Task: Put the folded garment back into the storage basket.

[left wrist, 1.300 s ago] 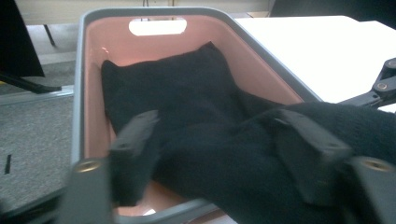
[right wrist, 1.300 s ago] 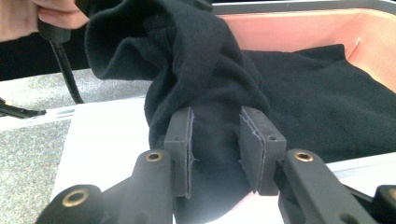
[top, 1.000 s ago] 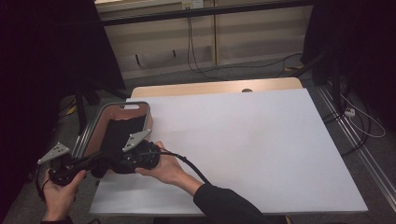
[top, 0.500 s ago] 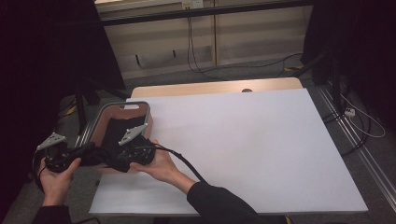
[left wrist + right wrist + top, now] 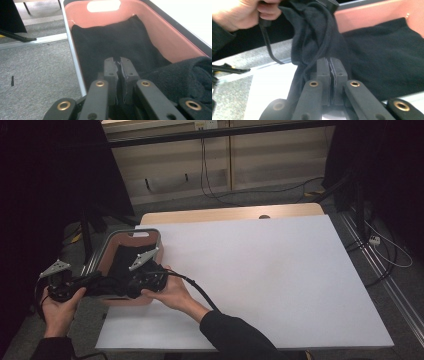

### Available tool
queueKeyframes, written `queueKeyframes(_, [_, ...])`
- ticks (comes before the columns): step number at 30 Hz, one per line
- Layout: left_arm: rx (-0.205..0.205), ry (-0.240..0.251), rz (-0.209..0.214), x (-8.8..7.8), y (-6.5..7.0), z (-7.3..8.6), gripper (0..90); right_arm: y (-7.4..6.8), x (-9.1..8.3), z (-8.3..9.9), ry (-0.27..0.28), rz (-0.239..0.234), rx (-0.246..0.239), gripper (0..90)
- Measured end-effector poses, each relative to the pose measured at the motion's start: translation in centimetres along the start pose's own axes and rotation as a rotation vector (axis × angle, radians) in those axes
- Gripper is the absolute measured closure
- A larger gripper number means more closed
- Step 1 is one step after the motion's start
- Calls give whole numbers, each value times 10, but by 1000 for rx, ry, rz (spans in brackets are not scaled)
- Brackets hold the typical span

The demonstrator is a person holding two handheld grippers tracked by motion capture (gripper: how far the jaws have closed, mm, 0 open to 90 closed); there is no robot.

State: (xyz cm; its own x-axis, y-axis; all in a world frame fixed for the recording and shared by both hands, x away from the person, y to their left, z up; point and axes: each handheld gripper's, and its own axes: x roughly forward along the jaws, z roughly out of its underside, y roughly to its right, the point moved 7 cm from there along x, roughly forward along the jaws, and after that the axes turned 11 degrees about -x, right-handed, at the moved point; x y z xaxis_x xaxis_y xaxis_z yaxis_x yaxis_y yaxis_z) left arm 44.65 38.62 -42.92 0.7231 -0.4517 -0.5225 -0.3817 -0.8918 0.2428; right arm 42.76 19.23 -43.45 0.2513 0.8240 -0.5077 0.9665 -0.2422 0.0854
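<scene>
A pink basket point(image 5: 135, 233) with a grey rim hangs over the table's left edge, black cloth point(image 5: 124, 258) lying in it. In the high view my left gripper point(image 5: 92, 281) is at the basket's near left corner and my right gripper point(image 5: 127, 282) is at its near end. A bunch of the black cloth runs between them. The left gripper view shows the left gripper point(image 5: 117, 65) shut on a thin fold of the cloth point(image 5: 112, 37) above the basket point(image 5: 172, 37). My right gripper point(image 5: 330, 64) is shut on the cloth point(image 5: 382, 55), which drapes up toward the other hand point(image 5: 239, 12).
A white sheet point(image 5: 260, 270) covers most of the wooden table point(image 5: 225, 214). Grey floor point(image 5: 37, 67) lies left of the basket. A stand leg point(image 5: 87, 237) rises beside the basket, and cables point(image 5: 385, 250) trail along the floor at the right.
Both hands have moved a little farther from the person and to the left, the left hand more. The cloth stays pinched between the two grippers over the basket's near end.
</scene>
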Motion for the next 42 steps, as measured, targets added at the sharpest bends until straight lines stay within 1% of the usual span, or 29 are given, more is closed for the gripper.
queueKeyframes(3, [14, -11, 5, 2, 5, 2, 849, 6, -1, 5, -27, 10, -15, 871])
queueKeyframes(5, [14, -21, 11, 3, 7, 4, 849, 11, -1, 8, -30, 14, -6, 871])
queueKeyframes(7, [20, -30, 4, 4, 9, 7, 850, 14, -2, 10, -24, 7, 8, 871])
queueKeyframes(8, [30, -34, -8, 6, 10, 8, 850, 14, -2, 11, -22, 5, 9, 871])
queueKeyframes(10, [52, -49, -19, 9, 10, 9, 849, 13, -1, 11, -24, 4, 10, 870])
queueKeyframes(13, [40, -39, -1, 13, 9, 8, 849, 10, 2, 11, -27, 2, -3, 868])
queueKeyframes(15, [37, -28, -9, 15, 7, 7, 847, 9, 3, 11, -29, 4, -3, 867])
queueKeyframes(16, [41, -29, -10, 15, 7, 7, 847, 9, 3, 11, -29, 13, -7, 866])
queueKeyframes(18, [66, -39, -39, 14, 5, 7, 847, 9, 4, 11, -32, 24, -19, 865])
queueKeyframes(19, [69, -40, -38, 14, 6, 7, 847, 8, 5, 11, -34, 33, -29, 864])
queueKeyframes(20, [76, -39, -28, 15, 6, 7, 845, 8, 6, 11, -35, 39, -33, 862])
queueKeyframes(22, [66, -24, -17, 14, 7, 7, 832, 8, 6, 11, -29, 37, -25, 850])
queueKeyframes(23, [55, -21, -16, 14, 6, 7, 823, 8, 6, 11, -27, 38, -25, 837])
queueKeyframes(24, [40, -6, -17, 13, 6, 6, 807, 8, 5, 11, -25, 43, -27, 816])
queueKeyframes(27, [23, 25, -14, 9, 5, 4, 716, 10, 1, 11, -13, 61, -21, 740])
queueKeyframes(29, [14, 45, -27, 6, 4, 2, 660, 12, -2, 11, -1, 68, -12, 701])
queueKeyframes(31, [-2, 58, -38, 4, 2, 0, 569, 13, -4, 11, 9, 76, -4, 661])
queueKeyframes(33, [-14, 67, -46, 1, 1, 0, 506, 14, -8, 10, 23, 80, -1, 627])
queueKeyframes(36, [-32, 83, -53, 0, 1, -1, 364, 14, -14, 9, 46, 100, -2, 567])
queueKeyframes(39, [-40, 122, -75, -3, 2, -4, 261, 16, -22, 8, 66, 117, -6, 543])
queueKeyframes(40, [-49, 125, -75, -4, 3, -4, 235, 17, -24, 8, 75, 120, -7, 525])
queueKeyframes(42, [-41, 138, -89, -5, 5, -6, 194, 18, -27, 9, 82, 121, -6, 494])
